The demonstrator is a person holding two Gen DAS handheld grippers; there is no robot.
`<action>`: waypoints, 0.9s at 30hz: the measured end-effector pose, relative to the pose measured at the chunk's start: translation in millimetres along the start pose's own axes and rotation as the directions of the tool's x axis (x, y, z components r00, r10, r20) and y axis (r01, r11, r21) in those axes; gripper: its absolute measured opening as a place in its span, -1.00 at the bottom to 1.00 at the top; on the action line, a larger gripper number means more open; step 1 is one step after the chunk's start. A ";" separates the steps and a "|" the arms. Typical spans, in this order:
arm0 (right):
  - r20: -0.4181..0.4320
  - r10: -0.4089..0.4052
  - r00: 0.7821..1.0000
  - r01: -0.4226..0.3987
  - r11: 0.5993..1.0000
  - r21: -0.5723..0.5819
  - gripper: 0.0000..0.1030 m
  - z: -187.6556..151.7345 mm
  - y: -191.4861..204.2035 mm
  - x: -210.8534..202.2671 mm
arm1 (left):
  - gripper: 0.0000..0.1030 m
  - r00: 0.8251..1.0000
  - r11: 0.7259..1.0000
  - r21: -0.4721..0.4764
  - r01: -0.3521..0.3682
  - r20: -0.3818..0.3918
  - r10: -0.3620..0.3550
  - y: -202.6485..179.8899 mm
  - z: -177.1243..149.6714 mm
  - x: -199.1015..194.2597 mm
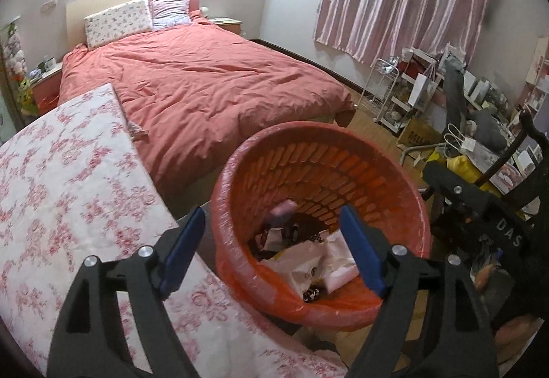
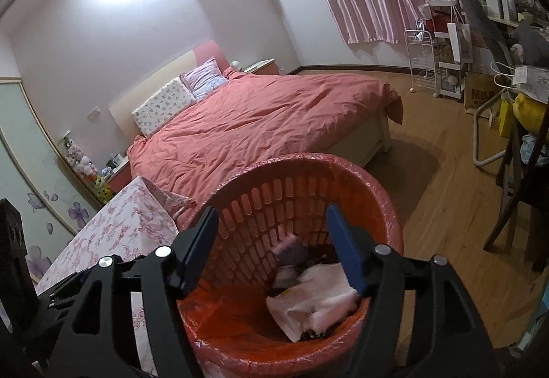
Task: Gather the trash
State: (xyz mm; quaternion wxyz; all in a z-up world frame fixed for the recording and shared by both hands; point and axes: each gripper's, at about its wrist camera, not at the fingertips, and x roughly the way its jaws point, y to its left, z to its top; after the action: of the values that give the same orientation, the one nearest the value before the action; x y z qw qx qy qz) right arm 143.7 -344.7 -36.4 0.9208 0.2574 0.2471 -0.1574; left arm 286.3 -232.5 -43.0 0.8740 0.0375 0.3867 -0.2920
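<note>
The left gripper (image 1: 274, 247) and the right gripper (image 2: 271, 247) both hang over the orange basket (image 1: 408, 206), and the fingers of each are spread wide and hold nothing. The trash (image 2: 319, 302), crumpled white paper and small wrappers, lies at the bottom of this basket. The basket stands near the pink bed (image 1: 206, 86), just right of the counter with the flowered cloth (image 1: 68, 192).

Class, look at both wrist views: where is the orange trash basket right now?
The orange trash basket sits low and centre in both views, beside the floral-covered table on its left, with the pink bed behind it.
</note>
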 end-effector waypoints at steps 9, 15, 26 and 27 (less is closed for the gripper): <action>0.140 -0.092 0.986 0.110 0.986 -0.126 0.96 -10.3 34.9 -55.2 | 0.89 0.989 0.997 -0.032 -0.071 0.125 0.074 21.6 -10.7 -84.7; 0.257 -0.185 0.948 0.251 0.934 -0.254 0.96 -28.9 69.5 -97.1 | 0.92 0.954 0.973 -0.046 -0.224 0.195 0.229 32.6 -42.0 -147.5; 0.342 -0.140 0.929 0.256 0.911 -0.322 0.96 -72.4 93.0 -161.4 | 0.92 0.887 0.907 -0.191 -0.376 0.208 0.412 52.6 -126.1 -225.8; 0.339 -0.134 0.931 0.251 0.911 -0.329 0.96 -76.1 95.1 -166.7 | 0.92 0.882 0.901 -0.205 -0.382 0.209 0.422 53.9 -131.2 -231.7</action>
State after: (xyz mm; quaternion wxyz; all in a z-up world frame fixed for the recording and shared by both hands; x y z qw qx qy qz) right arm 16.8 -197.8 33.9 0.9594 0.0274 0.1494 -0.2378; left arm 106.7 -38.2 18.4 0.9571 0.0111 0.2798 -0.0747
